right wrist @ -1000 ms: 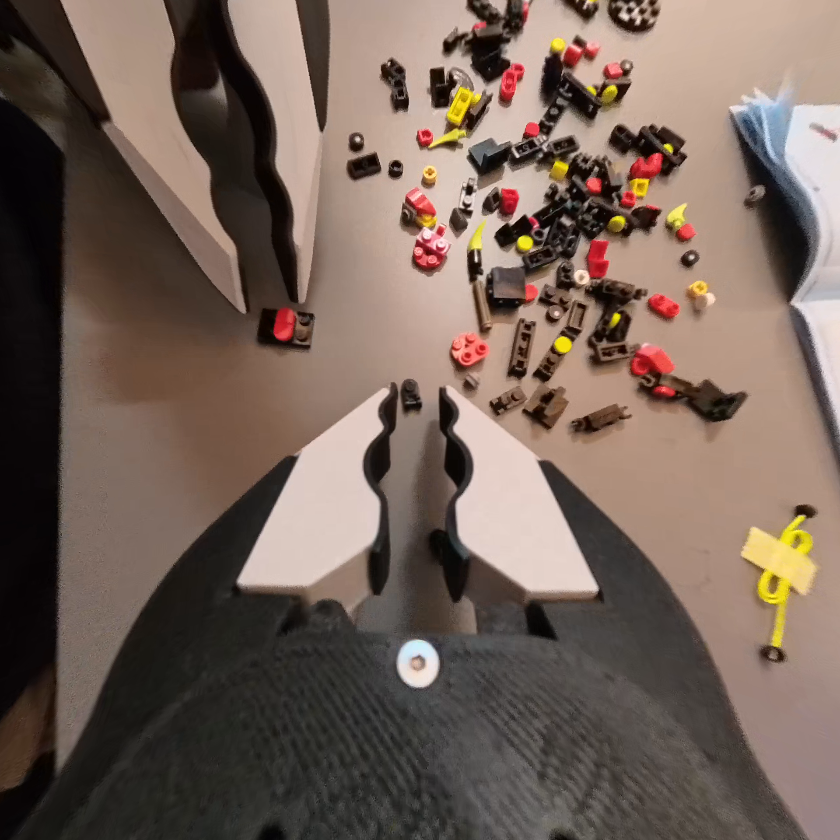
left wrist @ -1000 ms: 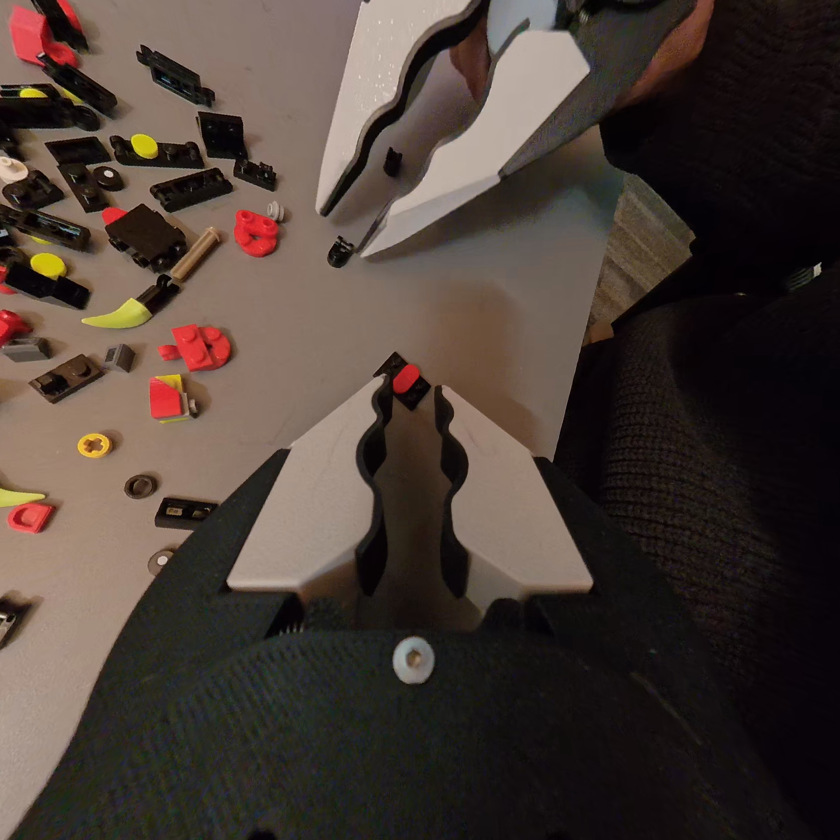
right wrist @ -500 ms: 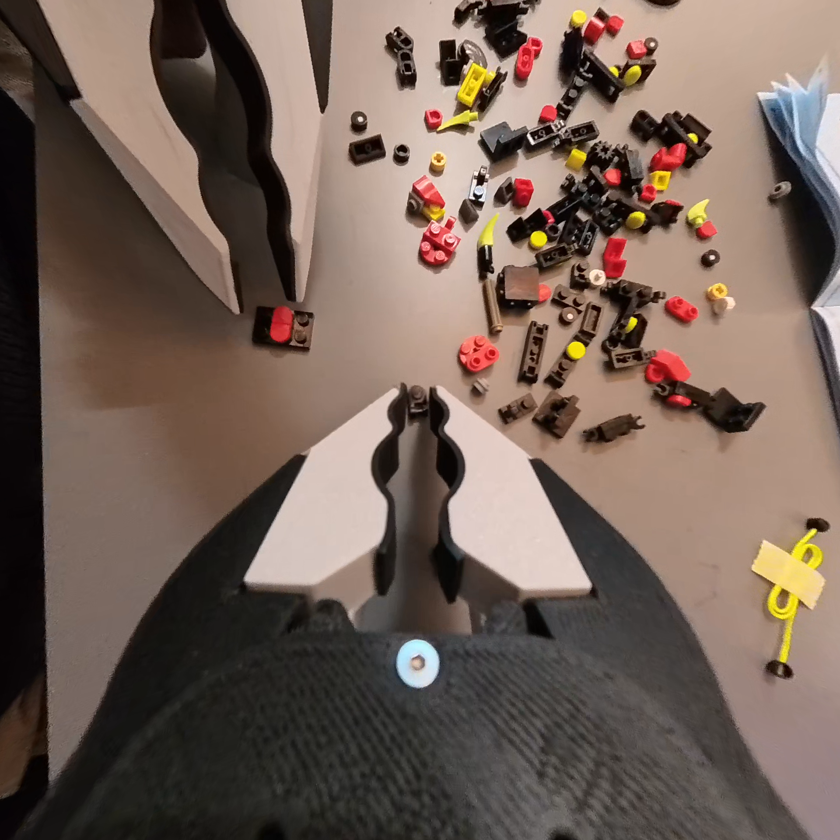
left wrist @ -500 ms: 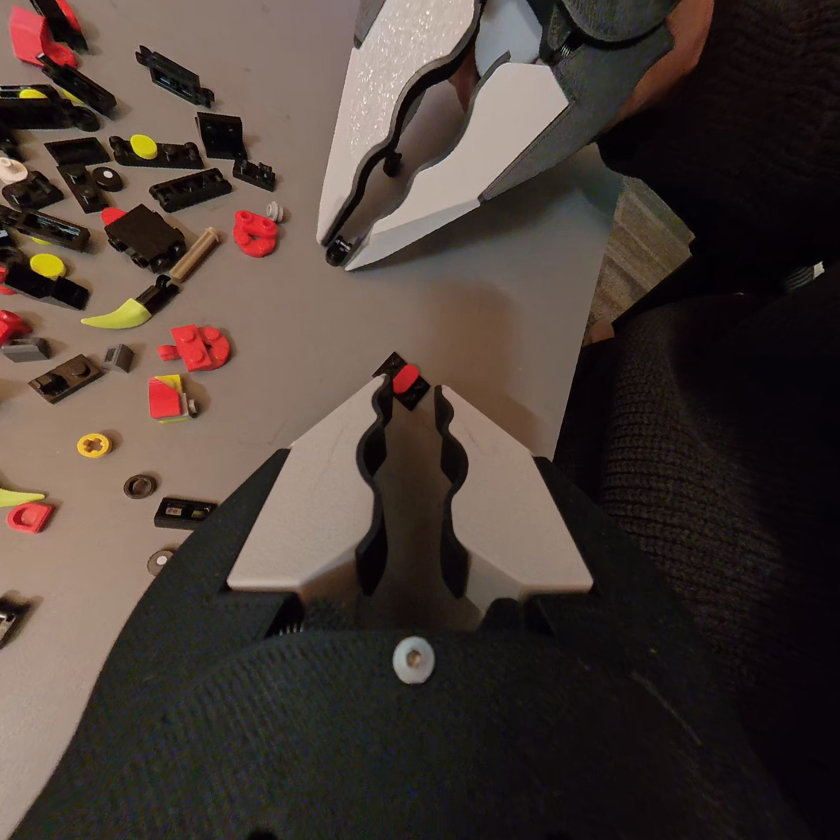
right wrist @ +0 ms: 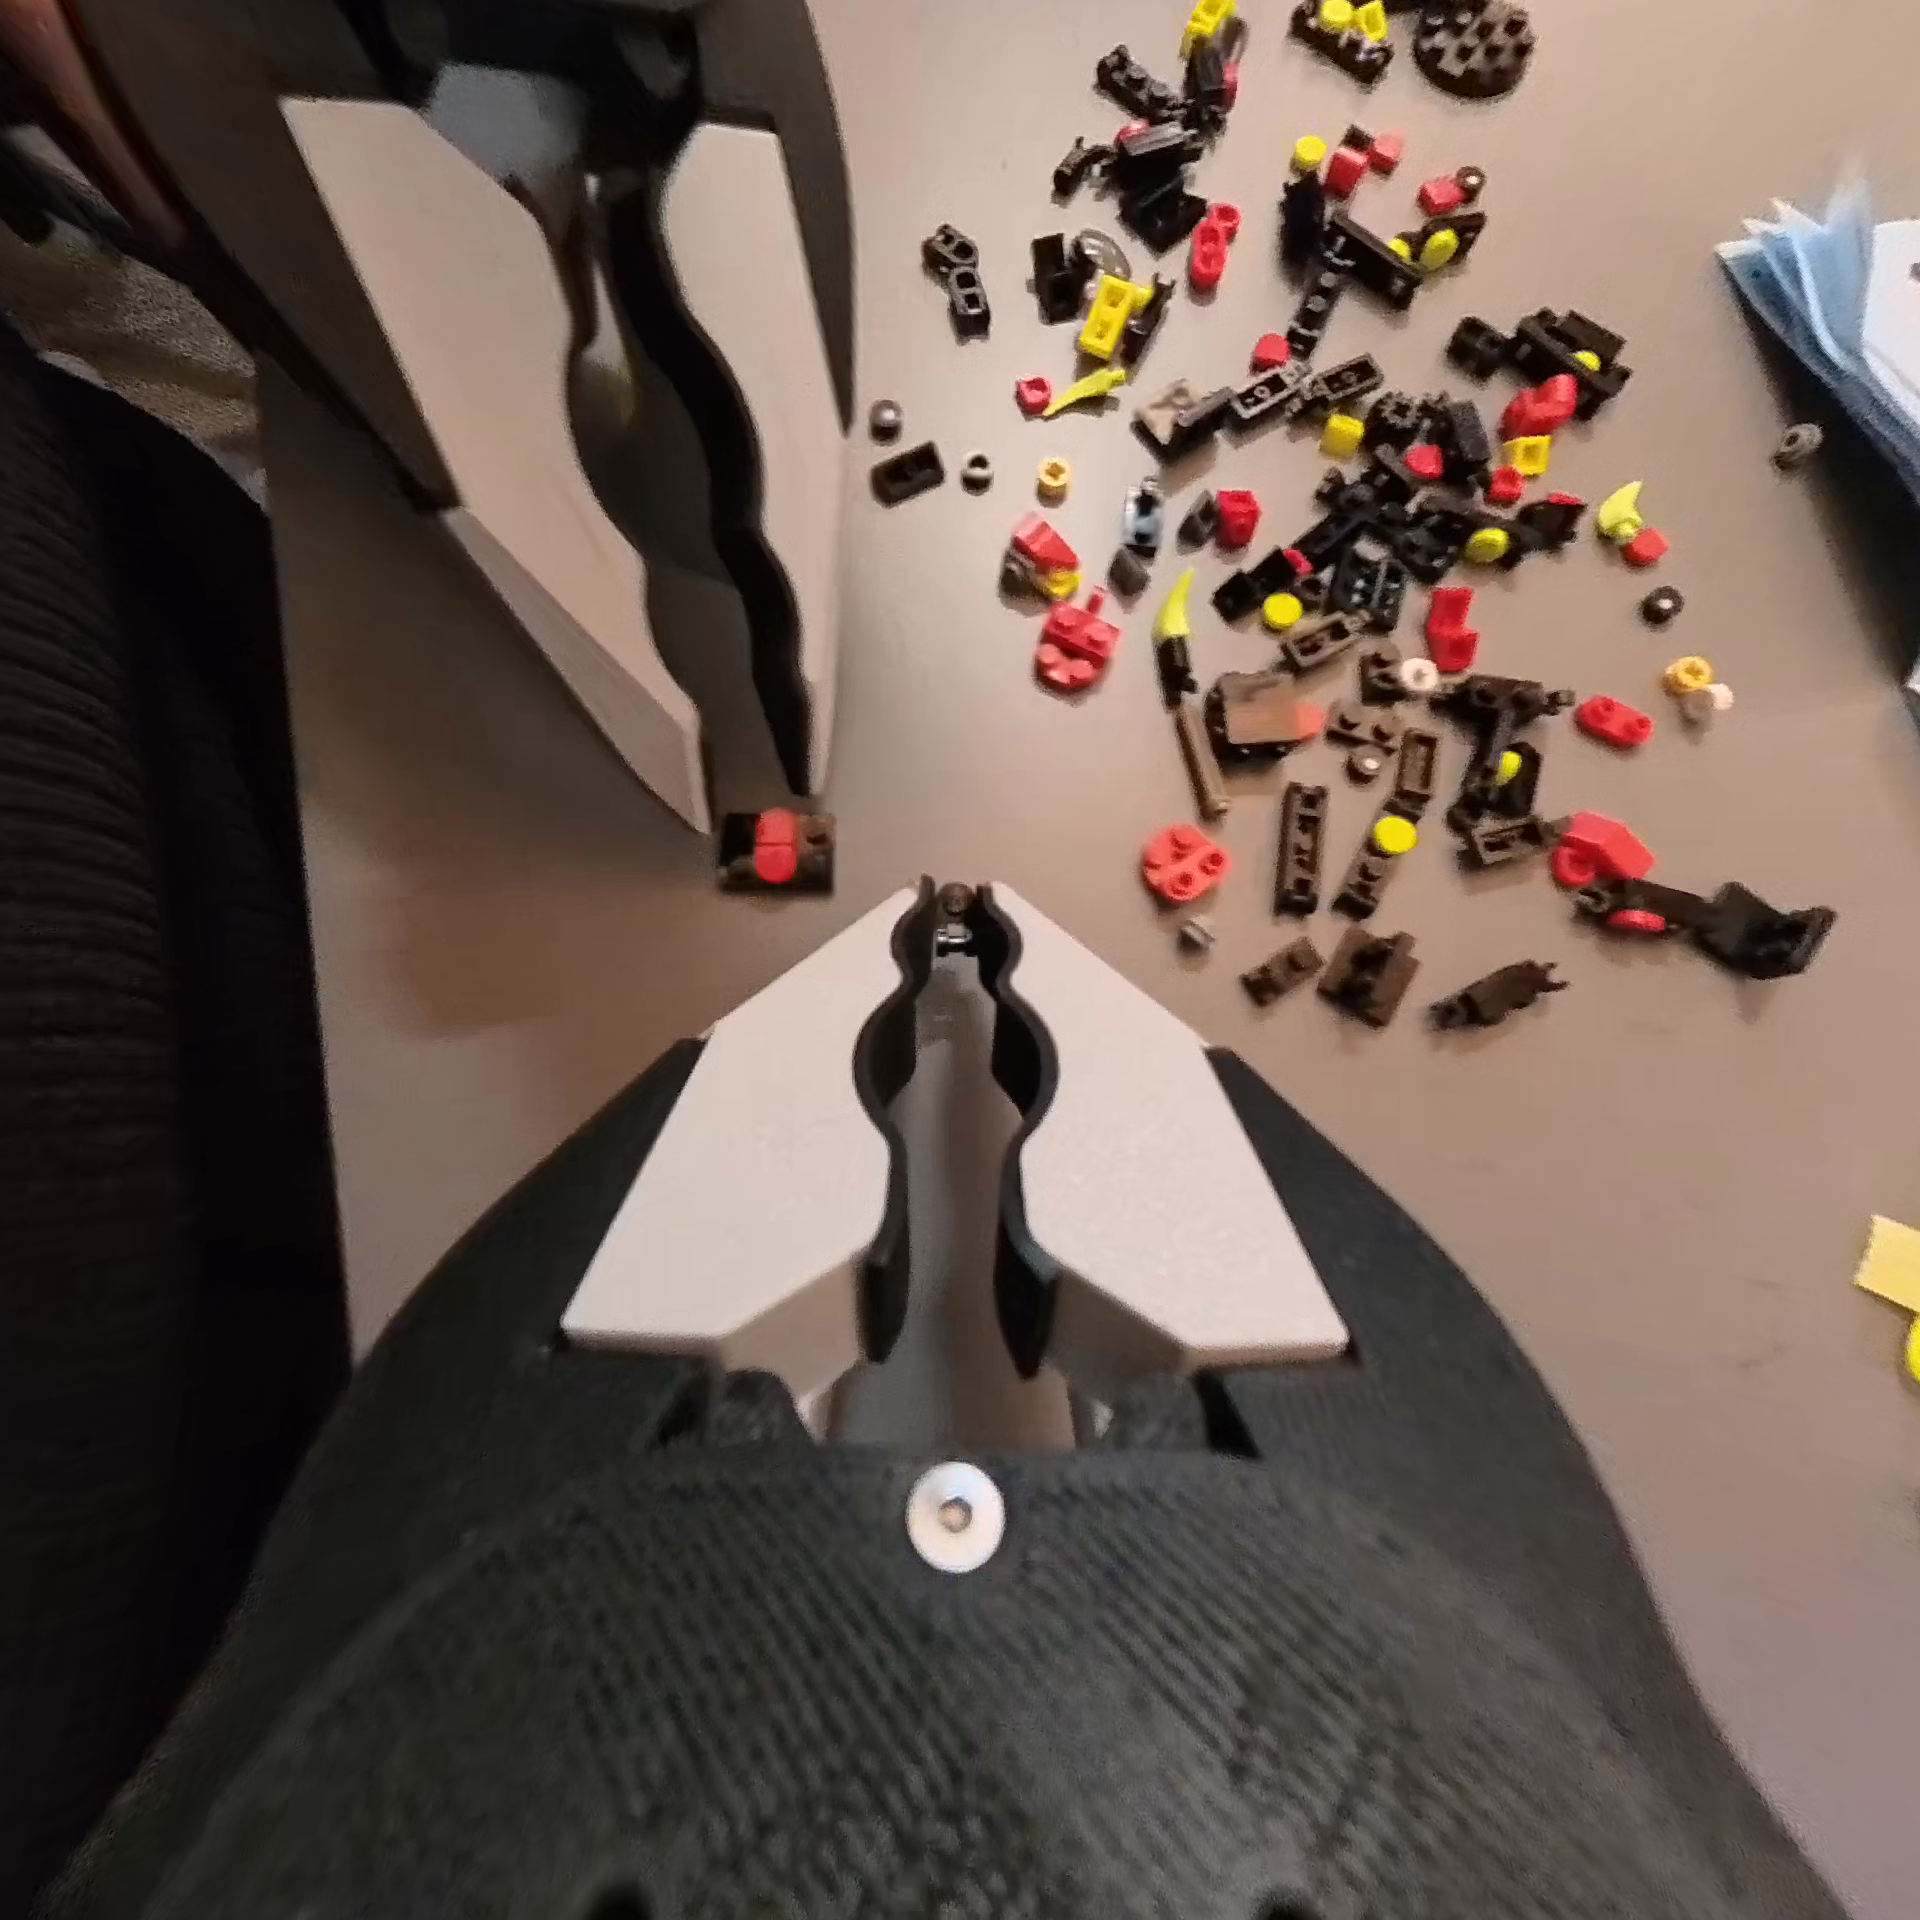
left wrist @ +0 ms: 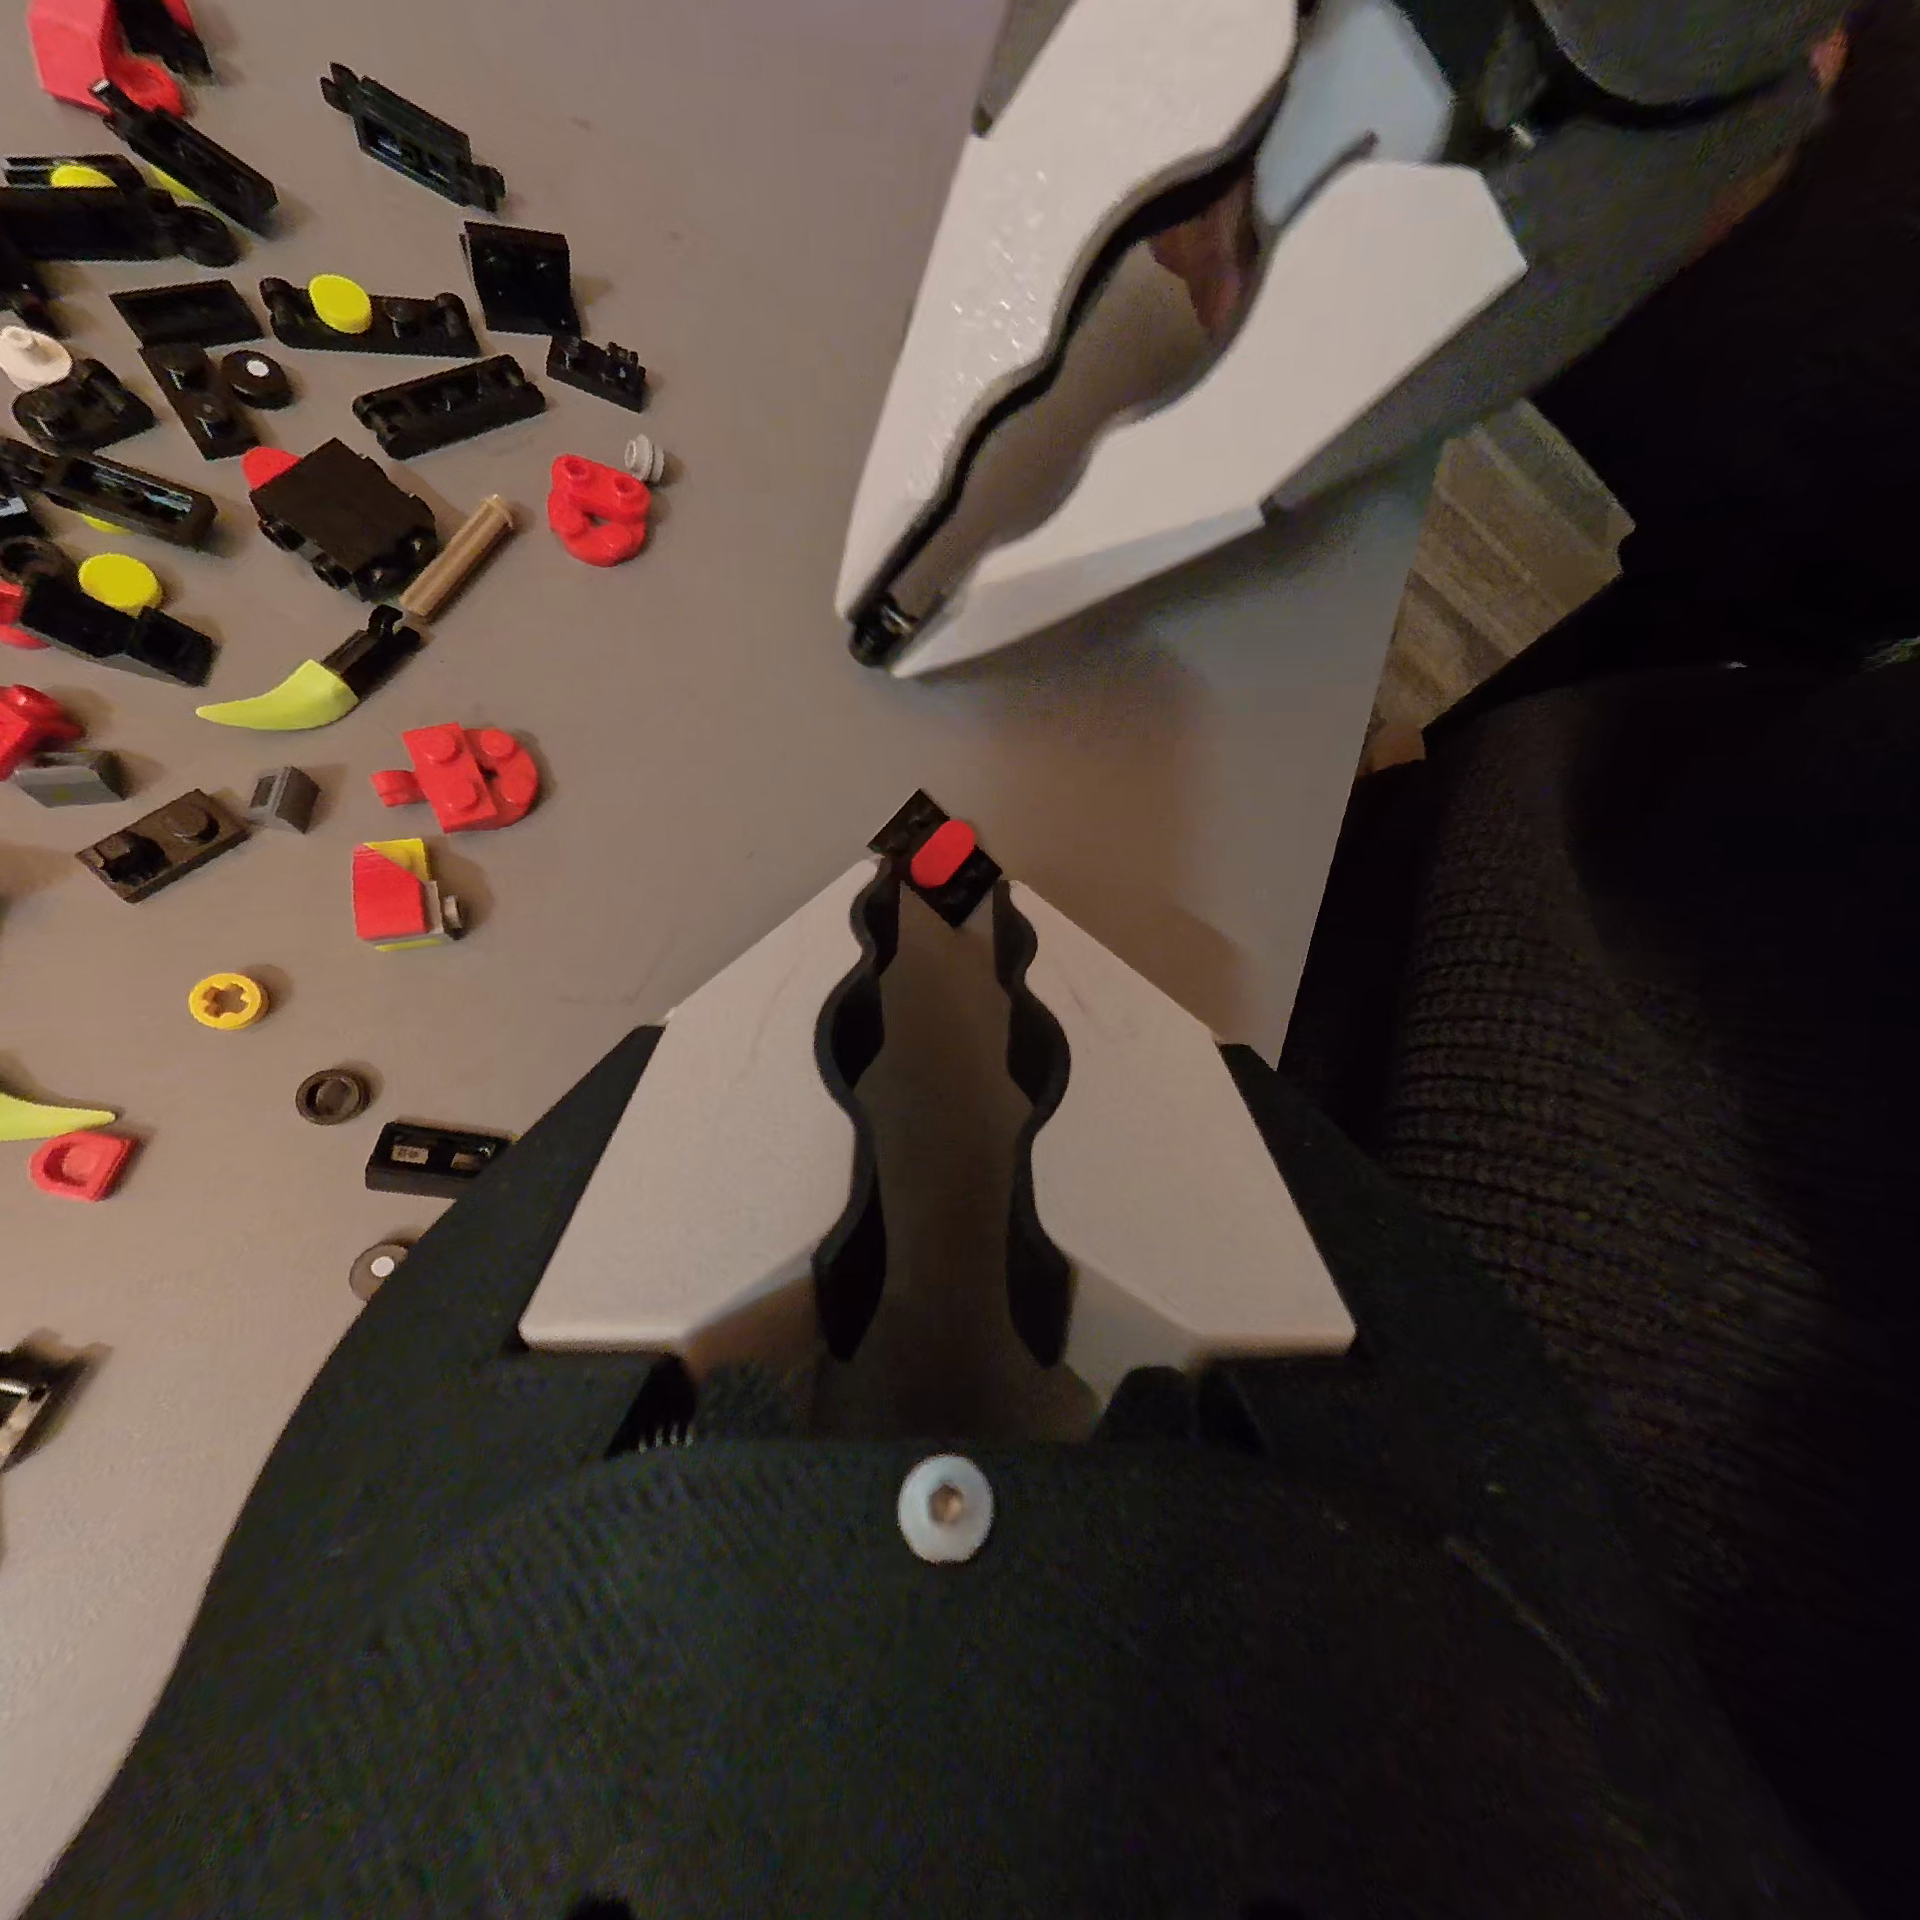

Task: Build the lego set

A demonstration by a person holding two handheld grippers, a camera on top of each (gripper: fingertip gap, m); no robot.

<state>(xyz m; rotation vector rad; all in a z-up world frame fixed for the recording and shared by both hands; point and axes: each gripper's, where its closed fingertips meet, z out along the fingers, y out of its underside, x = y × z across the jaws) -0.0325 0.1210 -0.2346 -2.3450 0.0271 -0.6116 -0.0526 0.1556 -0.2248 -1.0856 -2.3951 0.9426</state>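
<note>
Two grippers, one loose brick pile upper right on the counter (right wrist: 1351, 1195). Right gripper (right wrist: 954, 896) is clamped on one small black piece (right wrist: 953, 902) at frame centre. Left gripper (left wrist: 933, 883) pinches one black plate with red tile (left wrist: 940, 857), just upper left of the right gripper's tips.

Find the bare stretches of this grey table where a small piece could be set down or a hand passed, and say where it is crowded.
Bare: the strip between the right claw, the black plate with a red tile and the table's near edge; also the stretch right of the right claw, below the loose bricks, toward the yellow note. Crowded: the brick scatter, up to the blue booklet.
</note>
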